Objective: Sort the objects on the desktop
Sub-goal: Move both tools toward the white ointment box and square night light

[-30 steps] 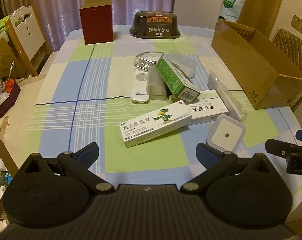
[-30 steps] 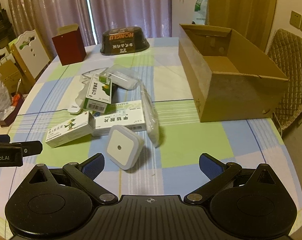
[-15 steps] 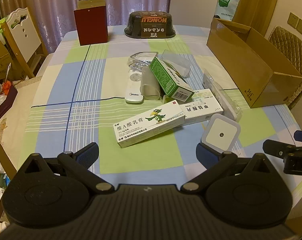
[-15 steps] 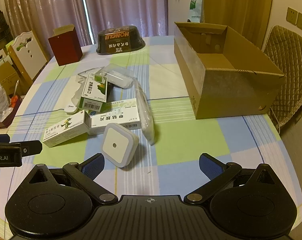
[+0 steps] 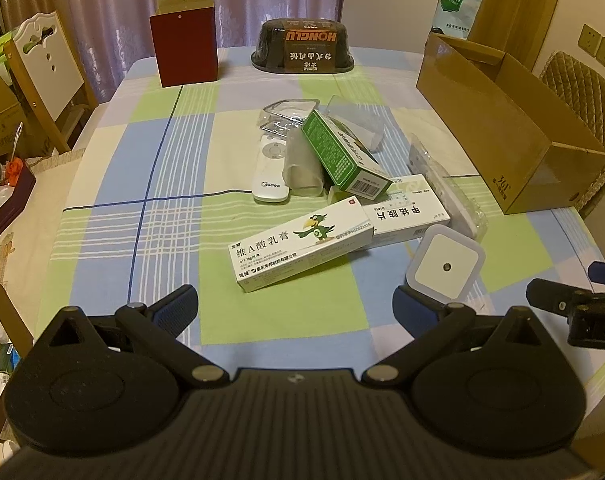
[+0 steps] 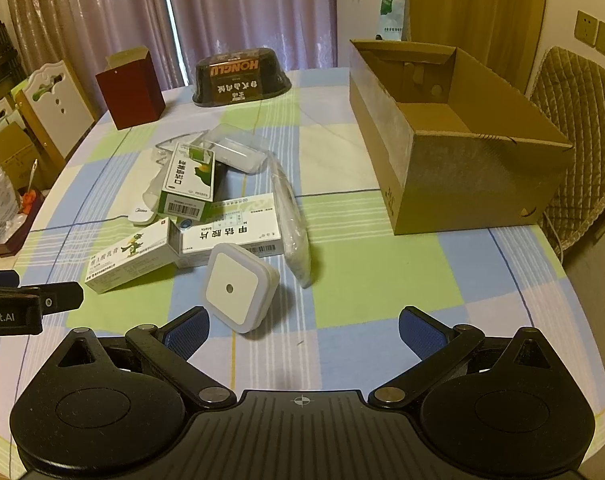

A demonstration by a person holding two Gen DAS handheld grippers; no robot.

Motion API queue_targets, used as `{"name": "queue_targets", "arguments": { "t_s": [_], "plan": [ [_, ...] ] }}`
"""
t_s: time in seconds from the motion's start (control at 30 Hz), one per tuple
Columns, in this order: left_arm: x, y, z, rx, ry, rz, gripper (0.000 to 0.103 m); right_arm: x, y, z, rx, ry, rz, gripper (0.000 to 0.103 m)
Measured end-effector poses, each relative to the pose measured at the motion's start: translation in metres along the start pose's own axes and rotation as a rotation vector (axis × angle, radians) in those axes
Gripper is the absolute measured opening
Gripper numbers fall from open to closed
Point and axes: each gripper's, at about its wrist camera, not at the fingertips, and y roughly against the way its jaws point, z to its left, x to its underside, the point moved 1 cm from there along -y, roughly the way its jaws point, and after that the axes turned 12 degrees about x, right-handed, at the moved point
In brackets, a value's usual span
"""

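Observation:
A pile of objects lies mid-table: a long white ointment box with a green parrot [image 5: 302, 246], a white tablet box [image 5: 406, 210], a green medicine box [image 5: 342, 156], a white remote [image 5: 268, 170], clear plastic packs [image 5: 446, 184] and a square white night light [image 5: 446, 266]. My left gripper [image 5: 296, 306] hangs open just short of the ointment box, holding nothing. In the right wrist view the night light [image 6: 238, 286] sits just beyond the left finger of my open right gripper [image 6: 304, 330]. An open cardboard box [image 6: 462, 136] stands at the right.
At the table's far end stand a dark red box [image 5: 184, 40] and a black noodle tub [image 5: 304, 46]. A green-white bag [image 5: 458, 4] leans behind the cardboard box. A padded chair [image 6: 574, 128] is on the right, a white chair [image 5: 46, 76] on the left.
Both grippers have drawn slightly closer to the pile; the objects sit a little nearer and larger in both views. Nothing on the table has moved and both grippers stay open.

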Motion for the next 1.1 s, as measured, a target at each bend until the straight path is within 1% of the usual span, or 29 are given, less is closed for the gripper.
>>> {"name": "queue_targets", "arguments": {
  "t_s": [0.4, 0.63, 0.83, 0.93, 1.03, 1.1],
  "plan": [
    [0.000, -0.002, 0.002, 0.004, 0.005, 0.005, 0.102, -0.001, -0.002, 0.001, -0.014, -0.002, -0.001, 0.103],
    [0.000, -0.006, 0.002, 0.006, -0.008, 0.013, 0.102, -0.004, 0.000, 0.003, -0.041, 0.020, -0.047, 0.103],
    [0.002, -0.014, 0.002, -0.010, -0.030, 0.022, 0.102, -0.002, -0.007, 0.004, -0.053, 0.076, -0.053, 0.103],
    [0.002, -0.015, 0.000, -0.011, -0.054, 0.009, 0.102, -0.003, -0.012, 0.003, -0.058, 0.119, -0.094, 0.103],
    [0.001, -0.015, -0.001, -0.012, -0.077, -0.004, 0.102, -0.007, -0.016, 0.000, -0.081, 0.166, -0.125, 0.103],
    [0.000, -0.015, -0.002, -0.013, -0.093, -0.012, 0.102, -0.011, -0.019, -0.003, -0.111, 0.174, -0.124, 0.103]
  ]
}}
